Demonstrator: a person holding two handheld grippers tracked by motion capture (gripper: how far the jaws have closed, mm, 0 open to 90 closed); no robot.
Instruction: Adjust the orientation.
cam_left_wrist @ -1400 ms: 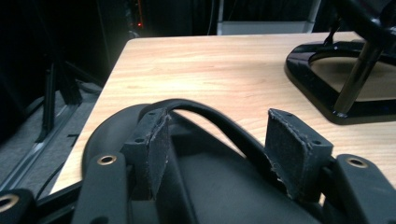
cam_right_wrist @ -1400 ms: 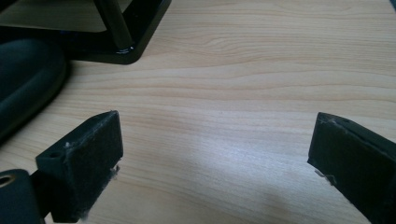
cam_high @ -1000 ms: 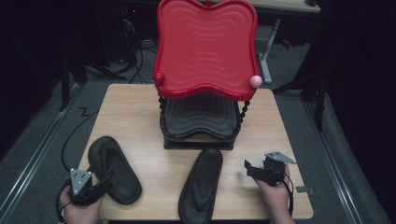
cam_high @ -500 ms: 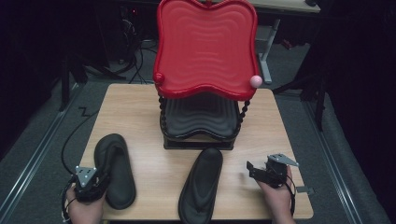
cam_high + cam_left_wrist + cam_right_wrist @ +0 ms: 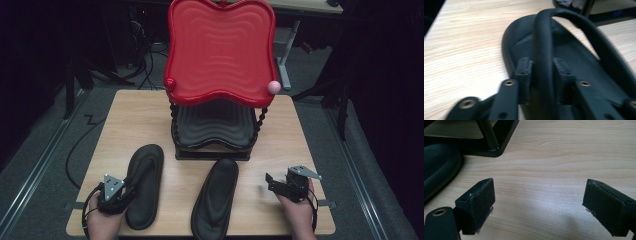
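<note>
1. Grippers sit at the near edge of the wooden worktop (image 5: 130,115) in the high view, each held by a hand coming in from the bottom. The left gripper (image 5: 122,192) is at the near end of the left black flip-flop (image 5: 142,185), its hand (image 5: 102,220) low at the worktop's edge with the grey plate on top. The right gripper (image 5: 274,184) points left toward the right black flip-flop (image 5: 215,197), apart from it, over bare wood; its hand (image 5: 296,212) is at the near right corner. Both flip-flops lie lengthwise in front of a two-tier stand whose red tray (image 5: 220,50) is on top and black tray (image 5: 215,125) below
2. Left gripper view: the jaws are pressed against either side of the flip-flop's strap (image 5: 544,50), pinching it, with the sole (image 5: 524,45) on the wood beyond
3. Right gripper view: the jaws stand spread wide with nothing between them, just above the worktop; the stand's base (image 5: 496,147) and the flip-flop's edge (image 5: 439,167) lie to the upper left
</note>
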